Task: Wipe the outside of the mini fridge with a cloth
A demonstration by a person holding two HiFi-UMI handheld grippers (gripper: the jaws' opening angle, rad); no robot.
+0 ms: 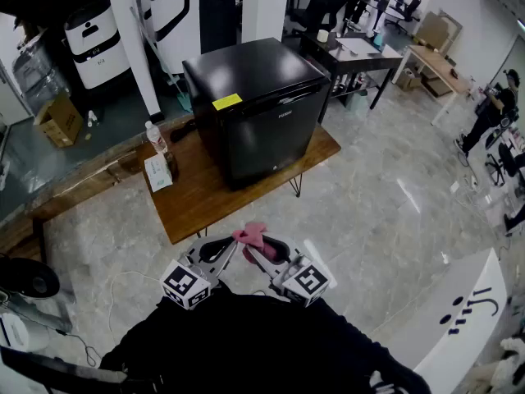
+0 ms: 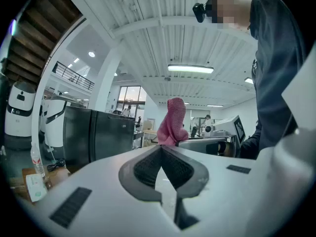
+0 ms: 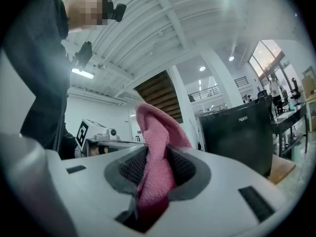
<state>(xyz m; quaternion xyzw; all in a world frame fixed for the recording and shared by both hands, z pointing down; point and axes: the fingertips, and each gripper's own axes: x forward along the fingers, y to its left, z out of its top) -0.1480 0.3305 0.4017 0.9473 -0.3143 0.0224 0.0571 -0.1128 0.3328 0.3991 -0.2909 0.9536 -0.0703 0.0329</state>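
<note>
Pink cloth (image 3: 154, 132) gripped upright in the right tool (image 3: 157, 151), just beside the left tool (image 2: 160, 148), closed with nothing between its jaws. Black mini fridge (image 1: 254, 105) standing on the wooden surface (image 1: 205, 199), well apart from both.

The cloth (image 1: 250, 235) is pink and the mini fridge (image 1: 254, 105) glossy black with a yellow sticker (image 1: 227, 102). The counter (image 1: 205, 199) is brown wood, the floor (image 1: 369, 212) veined grey. The left gripper (image 1: 230, 245) and right gripper (image 1: 253, 251) bear black-and-white square markers.
</note>
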